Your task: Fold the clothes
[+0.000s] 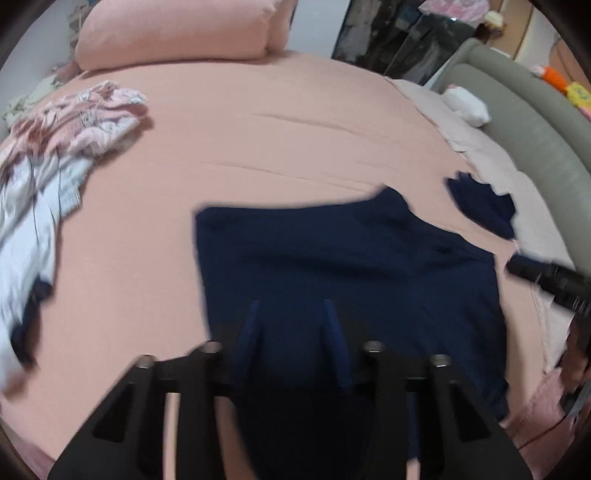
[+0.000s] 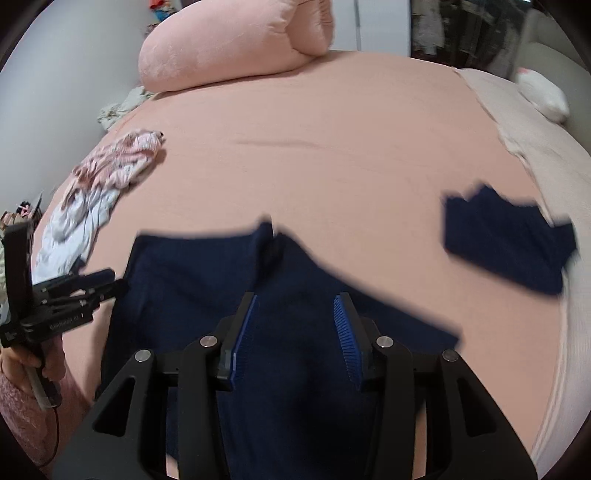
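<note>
A navy garment (image 1: 351, 266) (image 2: 192, 280) lies spread on the pink bed sheet (image 1: 277, 129) (image 2: 332, 147), with one part folded over near its far edge. My left gripper (image 1: 291, 302) hovers over its near part, jaws apart and nothing pinched. In the right wrist view it (image 2: 118, 284) sits at the garment's left edge, held by a hand in a pink sleeve. My right gripper (image 2: 295, 299) stands open above the cloth, blue pads (image 2: 347, 332) bare. Seen from the left wrist, it (image 1: 517, 266) is just off the garment's right edge, holding nothing.
A smaller folded navy piece (image 1: 484, 210) (image 2: 506, 247) lies to the right. A heap of pink floral and white clothes (image 1: 74, 122) (image 2: 110, 166) lies at the left. Pink pillows (image 1: 177, 33) (image 2: 229, 48) are at the far end, and a grey padded bed frame (image 1: 535, 129) borders the right.
</note>
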`<state>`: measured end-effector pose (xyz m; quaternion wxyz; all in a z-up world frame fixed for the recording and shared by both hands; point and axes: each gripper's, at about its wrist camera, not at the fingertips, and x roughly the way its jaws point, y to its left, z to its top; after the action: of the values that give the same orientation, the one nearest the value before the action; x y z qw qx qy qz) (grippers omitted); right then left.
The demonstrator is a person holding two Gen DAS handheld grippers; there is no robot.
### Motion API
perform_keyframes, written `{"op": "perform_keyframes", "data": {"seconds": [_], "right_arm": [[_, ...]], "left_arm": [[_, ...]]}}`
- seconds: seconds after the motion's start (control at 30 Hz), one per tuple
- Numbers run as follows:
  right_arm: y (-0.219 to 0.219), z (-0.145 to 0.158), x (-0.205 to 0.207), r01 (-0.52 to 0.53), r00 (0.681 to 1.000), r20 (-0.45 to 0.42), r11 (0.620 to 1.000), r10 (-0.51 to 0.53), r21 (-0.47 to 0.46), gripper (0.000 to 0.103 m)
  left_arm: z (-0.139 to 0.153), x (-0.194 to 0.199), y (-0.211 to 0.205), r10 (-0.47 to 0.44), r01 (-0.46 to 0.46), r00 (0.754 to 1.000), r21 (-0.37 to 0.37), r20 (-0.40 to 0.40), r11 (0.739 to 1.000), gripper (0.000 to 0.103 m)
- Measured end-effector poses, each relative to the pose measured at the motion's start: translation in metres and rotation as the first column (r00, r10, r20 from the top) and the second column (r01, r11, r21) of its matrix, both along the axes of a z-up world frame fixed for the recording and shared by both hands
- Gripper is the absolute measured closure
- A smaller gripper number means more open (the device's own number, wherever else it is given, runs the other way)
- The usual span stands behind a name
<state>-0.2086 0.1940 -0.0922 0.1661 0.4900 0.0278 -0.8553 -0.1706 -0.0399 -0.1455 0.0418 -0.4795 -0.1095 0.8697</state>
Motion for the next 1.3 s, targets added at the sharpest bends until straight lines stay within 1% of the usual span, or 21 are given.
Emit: {"op": "perform_keyframes", "data": {"seconds": [0.07,0.13,0.23,0.27,0.33,0.4,0.5,0.53,0.6,0.67,0.7,0.77,0.87,0.9,1.0,1.1,1.17,1.2,1.23,1.27,1.3], "right_arm": [[0.01,-0.009,0.035,0.043,0.999,0.023,0.999,-0.043,-0.001,0.06],[0.016,-0.02,0.061,0.086,0.995,0.061,0.996,-0.084,-0.03,0.06],[0.032,-0.039,0.095,0.154,0.983,0.108,0.987,-0.148,-0.05,0.06],[0.04,-0.045,0.104,0.17,0.979,0.124,0.984,-0.163,-0.048,0.06],[0.047,-0.062,0.115,0.209,0.963,0.171,0.978,-0.21,0.023,0.06],[0.052,-0.066,0.124,0.224,0.96,0.162,0.974,-0.226,0.035,0.06],[0.057,-0.057,0.136,0.261,0.956,0.136,0.965,-0.261,0.017,0.06],[0.062,-0.053,0.142,0.276,0.955,0.124,0.961,-0.27,-0.032,0.06],[0.073,-0.05,0.148,0.321,0.944,0.125,0.939,-0.306,-0.123,0.06],[0.076,-0.057,0.146,0.334,0.938,0.141,0.936,-0.318,-0.111,0.06],[0.069,-0.065,0.141,0.32,0.939,0.156,0.944,-0.306,-0.074,0.059],[0.063,-0.07,0.14,0.301,0.943,0.16,0.953,-0.293,-0.031,0.06],[0.062,-0.055,0.152,0.313,0.94,0.148,0.95,-0.307,-0.016,0.059],[0.062,-0.052,0.154,0.312,0.942,0.136,0.949,-0.305,-0.032,0.059],[0.066,-0.057,0.154,0.303,0.946,0.163,0.944,-0.281,-0.128,0.059],[0.069,-0.07,0.143,0.324,0.934,0.219,0.926,-0.28,-0.195,0.059],[0.064,-0.072,0.14,0.307,0.941,0.206,0.932,-0.267,-0.195,0.059],[0.061,-0.072,0.138,0.297,0.945,0.197,0.935,-0.26,-0.194,0.064],[0.059,-0.072,0.137,0.287,0.949,0.188,0.938,-0.252,-0.192,0.071],[0.053,-0.074,0.135,0.272,0.953,0.187,0.944,-0.238,-0.187,0.083],[0.046,-0.076,0.134,0.255,0.957,0.187,0.95,-0.222,-0.18,0.087]], "left_arm": [[-0.009,0.018,0.014,-0.013,0.013,0.999,0.005,0.048,1.0,0.072],[-0.012,0.036,0.024,-0.023,0.022,0.997,0.003,0.079,1.0,0.072],[-0.012,0.062,0.029,-0.007,0.008,0.995,-0.01,0.096,1.0,0.072],[-0.015,0.068,0.028,0.003,-0.001,0.995,-0.017,0.104,1.0,0.072],[-0.025,0.073,0.024,0.019,-0.015,0.991,-0.039,0.129,0.999,0.072],[-0.025,0.08,0.02,0.023,-0.019,0.994,-0.033,0.108,0.999,0.072],[-0.002,0.095,0.005,0.069,-0.068,0.997,0.102,-0.014,0.992,0.069],[-0.001,0.098,0.003,0.084,-0.082,0.996,0.09,-0.015,0.993,0.068],[-0.005,0.101,0.0,0.098,-0.098,0.995,0.073,0.01,0.993,0.068],[-0.022,0.102,-0.001,0.098,-0.105,0.99,0.068,0.097,0.992,0.068],[-0.029,0.103,-0.001,0.1,-0.109,0.986,0.063,0.134,0.992,0.068],[-0.026,0.107,-0.003,0.112,-0.121,0.985,0.062,0.133,0.991,0.068],[-0.018,0.115,-0.01,0.131,-0.142,0.986,0.102,0.103,0.985,0.068],[-0.017,0.118,-0.014,0.137,-0.149,0.986,0.121,0.099,0.981,0.068],[-0.036,0.114,-0.022,0.108,-0.149,0.978,0.233,0.179,0.961,0.068],[-0.038,0.11,-0.021,0.104,-0.146,0.979,0.247,0.176,0.958,0.069],[-0.035,0.109,-0.019,0.097,-0.136,0.982,0.249,0.163,0.959,0.072],[-0.035,0.109,-0.018,0.098,-0.135,0.982,0.245,0.159,0.96,0.081],[-0.035,0.11,-0.017,0.096,-0.131,0.984,0.239,0.153,0.962,0.083],[-0.035,0.112,-0.014,0.089,-0.122,0.985,0.23,0.148,0.965,0.084],[-0.034,0.113,-0.013,0.088,-0.119,0.986,0.222,0.142,0.968,0.088]]}}
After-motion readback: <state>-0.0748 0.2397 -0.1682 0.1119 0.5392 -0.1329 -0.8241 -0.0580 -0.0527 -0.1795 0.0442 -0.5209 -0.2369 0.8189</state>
